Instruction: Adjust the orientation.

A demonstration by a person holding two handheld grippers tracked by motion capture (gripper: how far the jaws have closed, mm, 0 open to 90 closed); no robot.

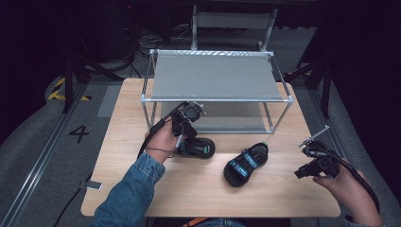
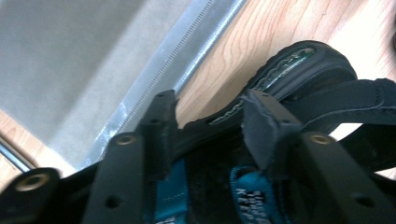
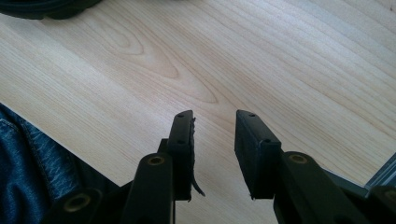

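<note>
Pale wood makes up our worktop (image 1: 198,189), and a metal rack (image 1: 215,78) stands at its far side. Just in front of the rack lies a black sandal (image 1: 201,147) with blue straps. Our left gripper (image 2: 210,128) is right over it, jaws apart on either side of a strap, and we cannot tell if they touch it. A second sandal (image 1: 246,163) lies nearby. Our right gripper (image 3: 215,144) is off to the side, jaws partly open with nothing in them.
</note>
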